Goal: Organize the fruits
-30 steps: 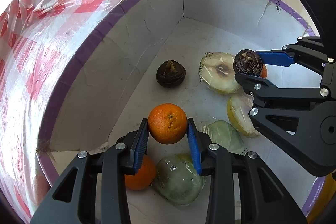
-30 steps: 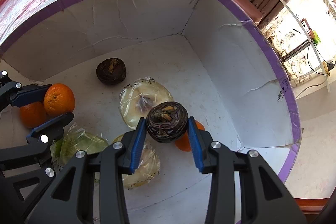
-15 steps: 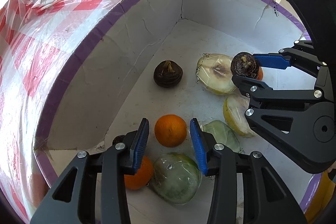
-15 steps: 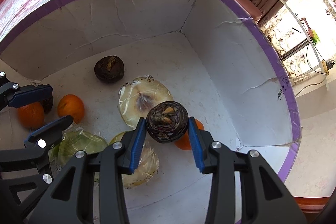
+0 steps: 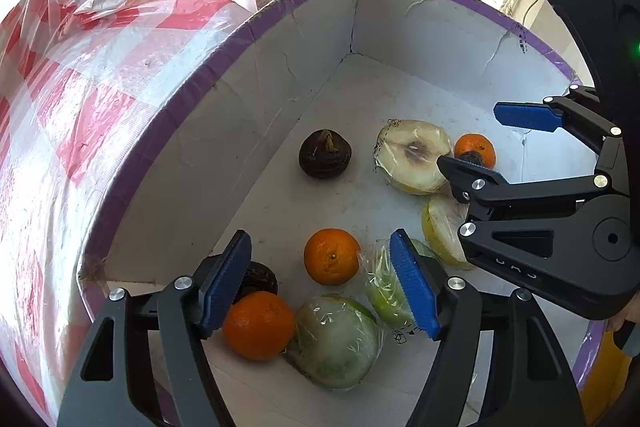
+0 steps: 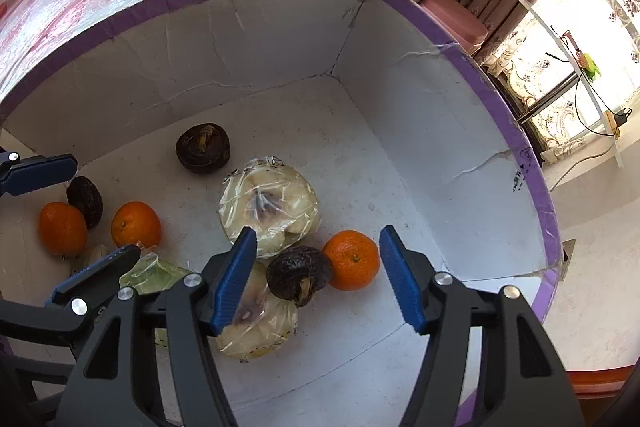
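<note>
A white cardboard box with a purple rim [image 5: 224, 51] [image 6: 472, 67] holds the fruit. My left gripper [image 5: 320, 283] is open and empty above an orange [image 5: 332, 257] that lies on the box floor. My right gripper [image 6: 316, 275] is open and empty above a dark brown fruit [image 6: 298, 277] that lies beside another orange [image 6: 352, 259]. The right gripper also shows in the left wrist view [image 5: 496, 139]. Plastic-wrapped pale fruit halves [image 6: 268, 207] [image 5: 412, 155] lie mid-box.
Another dark fruit [image 5: 325, 153] [image 6: 203, 147] lies near the back wall. An orange [image 5: 258, 325], a dark fruit [image 5: 256, 277] and wrapped green fruit [image 5: 336, 341] lie at the near left. A red-and-white plastic sheet [image 5: 80, 75] borders the box.
Both grippers opened. The left let go of its orange and the right let go of its dark fruit. Both fruits now lie on the box floor. Both grippers have risen a little.
</note>
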### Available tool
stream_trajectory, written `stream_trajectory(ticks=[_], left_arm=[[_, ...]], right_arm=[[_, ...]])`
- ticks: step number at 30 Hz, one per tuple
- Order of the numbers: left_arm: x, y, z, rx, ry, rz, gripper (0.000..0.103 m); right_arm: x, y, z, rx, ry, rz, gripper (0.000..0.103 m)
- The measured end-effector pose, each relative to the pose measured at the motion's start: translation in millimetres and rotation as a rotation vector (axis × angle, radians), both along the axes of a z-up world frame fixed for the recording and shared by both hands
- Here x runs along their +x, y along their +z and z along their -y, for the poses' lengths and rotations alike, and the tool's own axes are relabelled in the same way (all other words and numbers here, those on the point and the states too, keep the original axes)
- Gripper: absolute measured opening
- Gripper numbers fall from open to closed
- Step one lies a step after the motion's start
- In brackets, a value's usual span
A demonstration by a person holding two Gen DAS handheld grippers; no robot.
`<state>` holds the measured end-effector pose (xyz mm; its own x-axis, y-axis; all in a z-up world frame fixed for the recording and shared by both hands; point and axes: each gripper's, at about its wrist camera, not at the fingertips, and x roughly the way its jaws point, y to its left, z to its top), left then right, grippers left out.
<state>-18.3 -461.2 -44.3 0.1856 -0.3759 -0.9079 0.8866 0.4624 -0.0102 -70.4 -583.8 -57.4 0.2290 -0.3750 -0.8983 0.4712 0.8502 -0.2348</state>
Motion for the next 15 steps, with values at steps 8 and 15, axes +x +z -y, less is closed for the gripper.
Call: stream_trajectory(ticks=[8, 15], left_arm=[[-17, 20, -15, -0.068, -0.009, 0.085, 0.087], [-15, 43, -35, -0.160, 0.036, 0.061, 0.087]], right_arm=[[-12, 14, -7, -0.070, -0.029, 0.073, 0.078], [-30, 39, -15, -0.112, -0.056, 0.158, 0.078]])
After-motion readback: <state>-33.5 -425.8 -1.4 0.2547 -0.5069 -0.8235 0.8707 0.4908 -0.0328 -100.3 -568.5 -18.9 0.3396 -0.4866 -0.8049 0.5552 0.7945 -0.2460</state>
